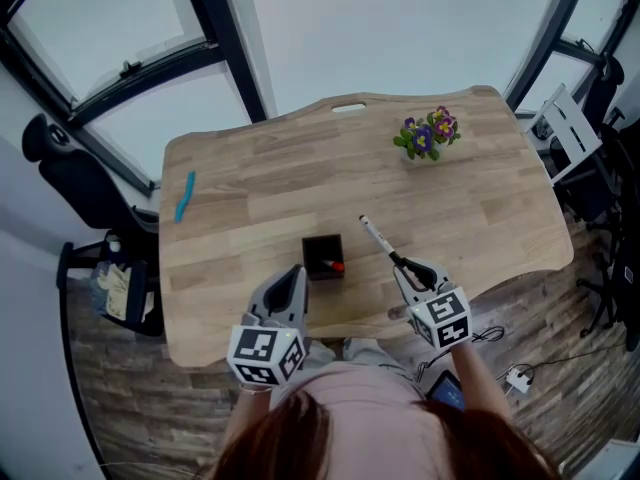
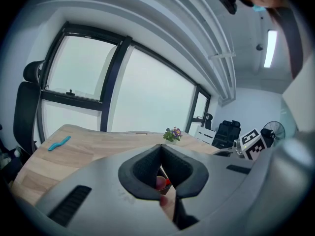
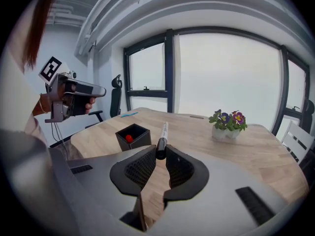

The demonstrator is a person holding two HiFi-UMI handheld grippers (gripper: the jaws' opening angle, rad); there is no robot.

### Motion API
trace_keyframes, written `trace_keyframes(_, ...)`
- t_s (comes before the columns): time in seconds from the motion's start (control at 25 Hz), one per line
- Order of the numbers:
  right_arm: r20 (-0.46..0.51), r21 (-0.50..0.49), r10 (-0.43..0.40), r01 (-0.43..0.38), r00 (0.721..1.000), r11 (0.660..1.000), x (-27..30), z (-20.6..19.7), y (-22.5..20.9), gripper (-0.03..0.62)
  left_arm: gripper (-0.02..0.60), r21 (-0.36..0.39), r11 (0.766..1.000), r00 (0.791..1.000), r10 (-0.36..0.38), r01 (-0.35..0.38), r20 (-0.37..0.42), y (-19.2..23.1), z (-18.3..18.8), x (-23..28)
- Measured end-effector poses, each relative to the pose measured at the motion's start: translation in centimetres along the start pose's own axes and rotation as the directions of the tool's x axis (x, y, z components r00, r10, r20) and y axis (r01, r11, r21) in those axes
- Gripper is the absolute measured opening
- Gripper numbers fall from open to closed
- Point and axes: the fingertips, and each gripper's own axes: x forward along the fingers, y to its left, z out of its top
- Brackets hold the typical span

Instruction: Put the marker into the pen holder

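My right gripper [image 3: 158, 155] had its jaws pinched on the dark end of the marker [image 3: 163, 132], the white barrel sticking out past the tips. The black pen holder [image 3: 132, 137] stood just left of it. My left gripper [image 2: 161, 150] had its jaws pressed together, empty.

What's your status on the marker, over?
Right gripper shut on marker, tip pointing forward. Left gripper jaws shut, empty, near pen holder. Red-topped item already inside; nothing between marker and holder.
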Motion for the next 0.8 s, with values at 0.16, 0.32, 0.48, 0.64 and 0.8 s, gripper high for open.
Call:
trace_keyframes(0.16,0.009,-0.023,0.044,-0.043,0.999,0.999,0.2,0.9,1.1,0.058,0.0,-0.006,1.0,1.0,0.016,-0.016,0.012,0.6,0.3,-0.3)
trace_keyframes(0.32,0.017,-0.034,0.086,-0.086,0.996,0.996,0.6,1.2,2.1,0.057,0.002,-0.007,1.0,1.0,0.022,-0.022,0.015,1.1,0.4,-0.7)
trace_keyframes(0.48,0.017,-0.063,0.118,-0.117,0.993,0.991,0.8,1.5,3.2,0.058,0.001,-0.011,1.0,0.999,0.029,-0.029,0.018,1.8,0.3,-1.2)
trace_keyframes(0.64,0.014,-0.076,0.157,-0.155,0.988,0.985,0.8,1.7,4.3,0.058,0.0,-0.017,0.999,0.999,0.036,-0.036,0.019,2.1,0.2,-1.5)
trace_keyframes(0.8,-0.004,-0.093,0.196,-0.195,0.981,0.976,1.1,1.7,5.3,0.058,0.002,-0.026,0.999,0.999,0.04,-0.04,0.017,2.5,-0.1,-1.7)
